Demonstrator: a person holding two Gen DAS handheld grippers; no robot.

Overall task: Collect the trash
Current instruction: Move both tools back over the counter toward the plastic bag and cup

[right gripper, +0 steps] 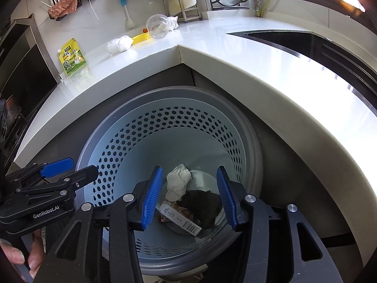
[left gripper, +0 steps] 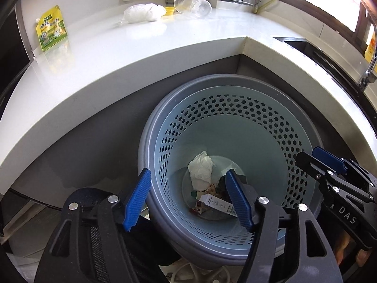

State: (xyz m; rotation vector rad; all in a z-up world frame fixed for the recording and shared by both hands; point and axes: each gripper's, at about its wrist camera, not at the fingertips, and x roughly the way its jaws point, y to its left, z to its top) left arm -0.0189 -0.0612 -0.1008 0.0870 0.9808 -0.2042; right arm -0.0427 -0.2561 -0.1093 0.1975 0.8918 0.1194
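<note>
Left gripper [left gripper: 188, 200] and right gripper [right gripper: 189, 197] hang side by side, fingers spread, holding nothing.

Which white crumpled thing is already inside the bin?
The crumpled white tissue at the bottom of the perforated bin, beside the small carton. The other white bundle lies up on the countertop, near the clear cup.

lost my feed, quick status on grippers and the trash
Left gripper and right gripper open, empty, over bin. Tissue, carton inside. Clear cup, white bag on counter.
</note>
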